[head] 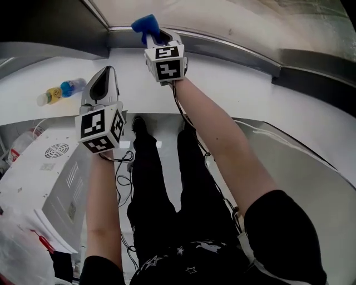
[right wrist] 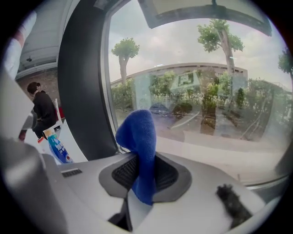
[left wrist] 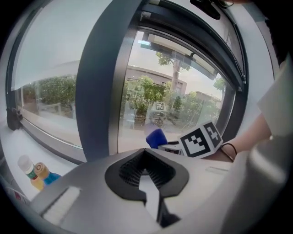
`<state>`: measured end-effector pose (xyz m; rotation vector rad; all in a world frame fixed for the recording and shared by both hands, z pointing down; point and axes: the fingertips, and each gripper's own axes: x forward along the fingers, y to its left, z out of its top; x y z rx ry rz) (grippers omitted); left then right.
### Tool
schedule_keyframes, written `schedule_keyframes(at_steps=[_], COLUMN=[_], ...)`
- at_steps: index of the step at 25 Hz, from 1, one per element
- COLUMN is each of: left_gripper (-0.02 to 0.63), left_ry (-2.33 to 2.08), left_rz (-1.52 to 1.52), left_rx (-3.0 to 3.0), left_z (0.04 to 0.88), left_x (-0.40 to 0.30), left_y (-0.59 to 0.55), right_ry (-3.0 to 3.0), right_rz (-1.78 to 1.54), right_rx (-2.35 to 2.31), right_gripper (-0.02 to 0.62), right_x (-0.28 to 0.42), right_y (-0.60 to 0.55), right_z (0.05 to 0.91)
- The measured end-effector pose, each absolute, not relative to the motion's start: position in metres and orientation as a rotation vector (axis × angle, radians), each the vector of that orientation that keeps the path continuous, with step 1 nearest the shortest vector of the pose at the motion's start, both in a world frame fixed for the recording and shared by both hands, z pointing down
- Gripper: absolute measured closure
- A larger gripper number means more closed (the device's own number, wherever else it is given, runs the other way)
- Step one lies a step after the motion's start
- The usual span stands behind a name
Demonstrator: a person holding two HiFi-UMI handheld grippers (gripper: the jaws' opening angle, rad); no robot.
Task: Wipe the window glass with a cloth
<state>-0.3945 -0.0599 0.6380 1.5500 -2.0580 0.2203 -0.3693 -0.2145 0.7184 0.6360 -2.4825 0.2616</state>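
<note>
A blue cloth (head: pixel 146 23) is pinched in my right gripper (head: pixel 157 38), which is raised to the lower edge of the window glass (head: pixel 222 16). In the right gripper view the cloth (right wrist: pixel 139 146) stands up between the ribbed pads, with the glass (right wrist: pixel 206 100) just beyond it. My left gripper (head: pixel 107 71) hangs lower and to the left over the white sill (head: pixel 233 83), jaws together with nothing in them. From the left gripper view, the gripper (left wrist: pixel 145 157) points at the dark window post (left wrist: pixel 103 77), and the cloth (left wrist: pixel 156 137) shows to its right.
Two small bottles (head: pixel 61 91) lie on the sill at the left, with a bottle (right wrist: pixel 58 147) also showing in the right gripper view. A white appliance (head: pixel 50 167) stands low at the left. Cables (head: pixel 125 172) trail on the floor by the person's legs.
</note>
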Motion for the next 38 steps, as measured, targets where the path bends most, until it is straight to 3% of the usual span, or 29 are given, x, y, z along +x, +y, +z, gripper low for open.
schedule_keyframes(at_steps=[27,33,38], left_gripper=[0.6,0.6,0.6], left_ry=[-1.656,-1.625,-1.638], left_rz=[0.389,0.431,0.44], left_rx=[2.015,2.078,2.073], left_z=[0.628,0.618,0.614], left_x=[-0.033,0.014,0.032], left_y=[-0.269,-0.297,-0.304], right_ry=[-2.259,-2.202,-2.195], right_rz=[0.44,0.513,0.54], right_rx=[1.287,1.426,1.455], right_gripper=[0.518,0.518,0.518], right_x=[0.098,0.171,0.193], right_y=[-0.429,-0.457,-0.47], right_z=[0.699,0.701,0.7])
